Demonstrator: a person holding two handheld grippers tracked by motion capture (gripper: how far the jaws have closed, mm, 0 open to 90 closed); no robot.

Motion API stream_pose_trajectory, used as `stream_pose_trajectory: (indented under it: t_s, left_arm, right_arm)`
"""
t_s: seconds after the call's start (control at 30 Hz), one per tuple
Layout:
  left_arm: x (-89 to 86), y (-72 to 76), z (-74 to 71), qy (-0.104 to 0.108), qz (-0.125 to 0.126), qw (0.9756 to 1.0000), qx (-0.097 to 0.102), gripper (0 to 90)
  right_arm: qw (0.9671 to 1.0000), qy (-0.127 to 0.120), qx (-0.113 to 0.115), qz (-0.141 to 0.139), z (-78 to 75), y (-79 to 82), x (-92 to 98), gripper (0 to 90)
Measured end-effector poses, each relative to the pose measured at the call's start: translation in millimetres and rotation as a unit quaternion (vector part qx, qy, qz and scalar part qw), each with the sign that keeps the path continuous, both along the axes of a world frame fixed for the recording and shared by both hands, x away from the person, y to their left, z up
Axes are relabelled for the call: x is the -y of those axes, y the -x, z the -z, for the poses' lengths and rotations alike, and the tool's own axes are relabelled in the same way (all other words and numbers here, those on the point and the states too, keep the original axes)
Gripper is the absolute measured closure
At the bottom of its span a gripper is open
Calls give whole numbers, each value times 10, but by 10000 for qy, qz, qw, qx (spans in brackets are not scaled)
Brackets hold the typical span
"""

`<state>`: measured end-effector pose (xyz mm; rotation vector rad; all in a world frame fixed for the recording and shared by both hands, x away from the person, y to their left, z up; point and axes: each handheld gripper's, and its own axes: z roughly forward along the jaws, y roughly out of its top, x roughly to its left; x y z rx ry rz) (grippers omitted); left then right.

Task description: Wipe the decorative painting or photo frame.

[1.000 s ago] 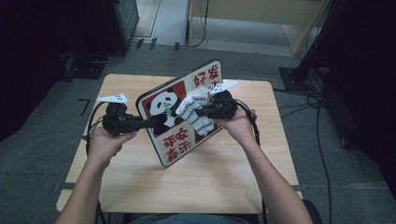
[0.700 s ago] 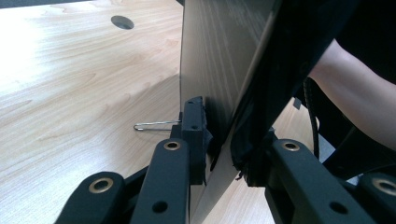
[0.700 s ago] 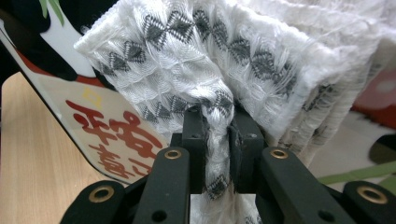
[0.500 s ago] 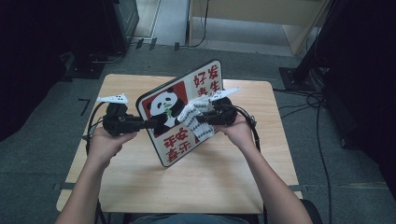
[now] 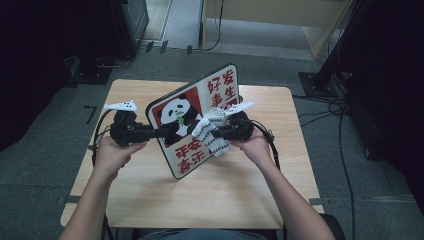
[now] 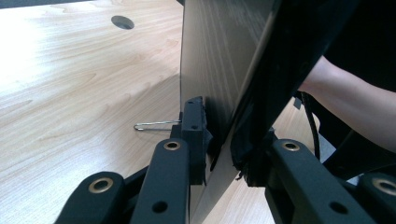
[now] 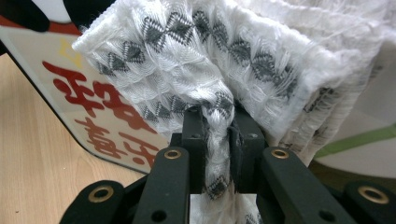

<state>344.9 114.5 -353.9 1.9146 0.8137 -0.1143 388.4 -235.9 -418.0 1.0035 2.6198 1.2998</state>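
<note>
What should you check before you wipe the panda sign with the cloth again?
1. Left gripper shut on the sign's edge: ok; in the left gripper view the jaws clamp the panda sign.
2. Right gripper shut on the cloth: ok, the fabric is pinched between the jaws.
3. Cloth against the sign's printed face: ok, it lies over the picture in the high view.
4. Sign propped steadily on the table: cannot tell; it stands tilted, and its bottom edge is hard to judge.
5. Cables away from the sign: ok, they trail behind the hands.
</note>
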Motion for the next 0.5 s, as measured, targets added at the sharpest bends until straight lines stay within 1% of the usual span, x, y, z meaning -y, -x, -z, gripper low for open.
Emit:
stream_pose_trajectory:
  t_s: [0.1, 0.33, 0.4, 0.5]
  left_arm:
    - [1, 2, -1, -2, 5, 10000, 1, 759]
    - [-1, 1, 2, 10, 8, 10000, -3, 758]
    - [-1, 0, 3, 14, 8, 10000, -6, 758]
    - [0, 0, 4, 20, 4, 10000, -14, 757]
  right_arm:
    - [10000, -26, 38, 11, 53, 17, 12, 795]
    - [10000, 43, -42, 30, 154, 42, 19, 794]
    - [10000, 42, -20, 31, 191, 53, 23, 793]
    - [9999, 76, -92, 47, 257, 72, 27, 793]
